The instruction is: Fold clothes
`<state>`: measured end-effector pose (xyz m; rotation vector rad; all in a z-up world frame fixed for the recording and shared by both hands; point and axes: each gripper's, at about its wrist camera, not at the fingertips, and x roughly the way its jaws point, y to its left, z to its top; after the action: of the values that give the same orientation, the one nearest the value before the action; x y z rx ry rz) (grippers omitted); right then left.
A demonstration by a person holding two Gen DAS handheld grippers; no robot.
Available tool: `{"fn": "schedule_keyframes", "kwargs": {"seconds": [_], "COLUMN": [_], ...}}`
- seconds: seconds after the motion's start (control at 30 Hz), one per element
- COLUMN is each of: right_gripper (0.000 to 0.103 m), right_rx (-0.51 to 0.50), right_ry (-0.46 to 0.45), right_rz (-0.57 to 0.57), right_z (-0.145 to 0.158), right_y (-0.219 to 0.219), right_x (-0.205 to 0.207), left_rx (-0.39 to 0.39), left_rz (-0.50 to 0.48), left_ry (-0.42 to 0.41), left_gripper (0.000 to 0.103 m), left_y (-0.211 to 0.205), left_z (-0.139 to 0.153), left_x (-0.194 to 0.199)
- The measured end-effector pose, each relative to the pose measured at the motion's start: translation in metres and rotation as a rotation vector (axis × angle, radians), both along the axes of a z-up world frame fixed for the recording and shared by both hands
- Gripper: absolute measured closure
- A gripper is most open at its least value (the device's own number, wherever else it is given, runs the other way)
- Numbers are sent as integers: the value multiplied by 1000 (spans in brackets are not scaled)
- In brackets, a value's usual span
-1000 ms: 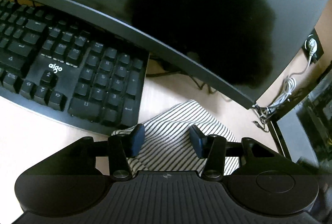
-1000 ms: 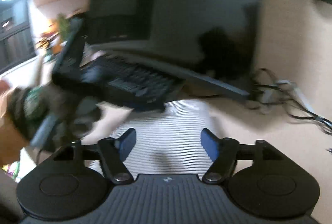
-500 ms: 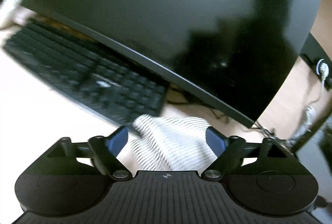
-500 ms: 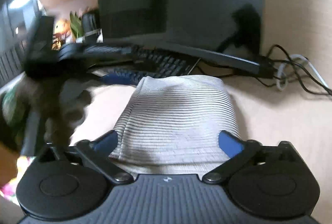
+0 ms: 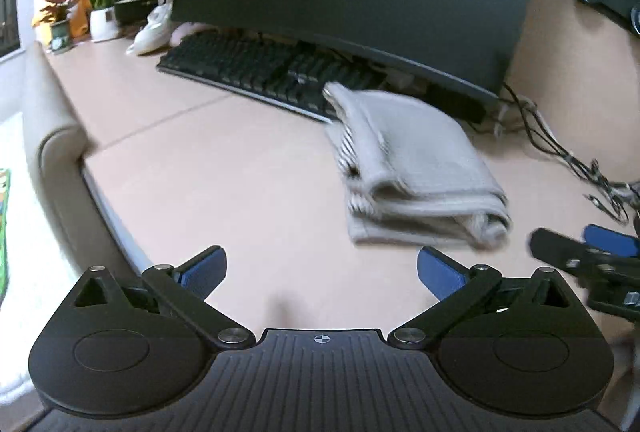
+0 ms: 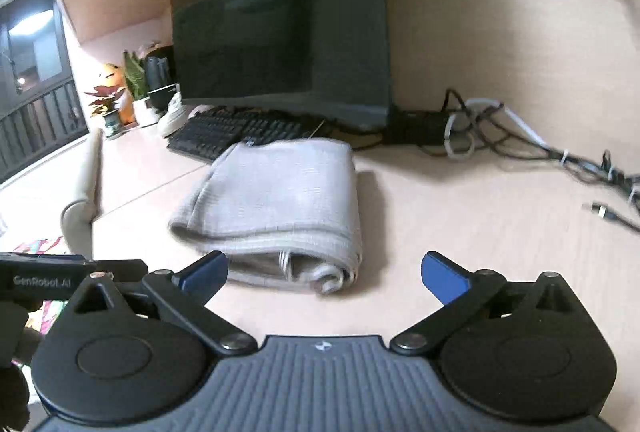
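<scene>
Pale wooden desktop point(image 6: 460, 232) carries the folded grey-and-white striped knit garment point(image 6: 280, 200), a compact bundle lying toward the back edge, its far end touching the black keyboard point(image 6: 224, 132) below the dark curved monitor point(image 6: 280, 32). Both tools are clear of it: the left gripper point(image 5: 322, 270) has its jaws opening over bare desk, nothing between them, and the right gripper point(image 6: 324, 270) stands wide apart just short of the bundle's near edge. Folding looks finished; best to draw both away level, snagging neither the rolled hem nor the tangled cables point(image 6: 520, 140) toward the right edge
</scene>
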<state>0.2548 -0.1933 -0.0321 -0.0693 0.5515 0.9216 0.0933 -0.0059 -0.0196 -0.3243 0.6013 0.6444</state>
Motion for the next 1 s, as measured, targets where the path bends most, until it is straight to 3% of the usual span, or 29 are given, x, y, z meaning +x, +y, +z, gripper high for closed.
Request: {"fn": "schedule_keyframes", "kwargs": {"seconds": [0.2, 0.37, 0.47, 0.67, 1.0], "right_gripper": [0, 0, 0, 0, 0], "right_rx": [6, 10, 35, 35, 22], "right_ry": [-62, -104, -120, -109, -85], "right_rz": [13, 25, 19, 57, 31], "right_z": [-5, 7, 16, 19, 19], "right_y": [-22, -33, -43, -47, -44], "right_x": [-14, -17, -16, -20, -18], "left_rx": [39, 88, 78, 117, 93], "left_rz": [41, 86, 74, 83, 72], "left_ry": [-44, -65, -54, -5, -9], "left_gripper": [0, 0, 0, 0, 0], "left_y": [-36, -54, -61, -76, -78], "left_z": [8, 19, 22, 23, 22], "left_x": [-18, -16, -11, -9, -13]}}
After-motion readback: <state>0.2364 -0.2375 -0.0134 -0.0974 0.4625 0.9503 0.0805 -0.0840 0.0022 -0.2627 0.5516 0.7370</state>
